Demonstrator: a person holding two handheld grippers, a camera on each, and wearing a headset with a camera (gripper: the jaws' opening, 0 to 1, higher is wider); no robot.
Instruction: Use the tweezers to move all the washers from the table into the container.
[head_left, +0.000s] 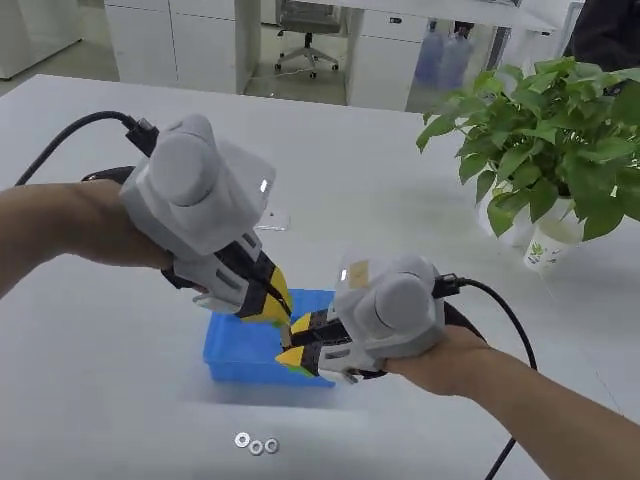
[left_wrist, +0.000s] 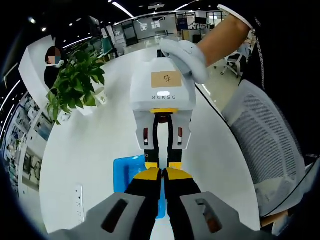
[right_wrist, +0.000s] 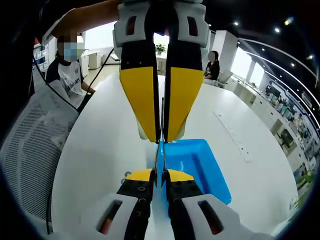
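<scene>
Steel tweezers (right_wrist: 160, 150) sit pinched in both closed jaws, left gripper (head_left: 287, 312) meeting right gripper (head_left: 291, 340) over the blue container (head_left: 225, 358); three washers (head_left: 256, 444) lie on the bench (head_left: 100, 400) nearby.

A leafy green plant (head_left: 545, 130) in a white pot (head_left: 552, 240) is standing at the far right, while a swivel chair (head_left: 308, 35) and two water jugs (head_left: 440, 55) are waiting beyond, near white cabinets (head_left: 180, 40). A grey mesh chair (left_wrist: 260, 130) is sitting close by, a power strip (right_wrist: 232, 135) is lying flat, and a person (right_wrist: 67, 80) is sitting beyond the mesh chair.
</scene>
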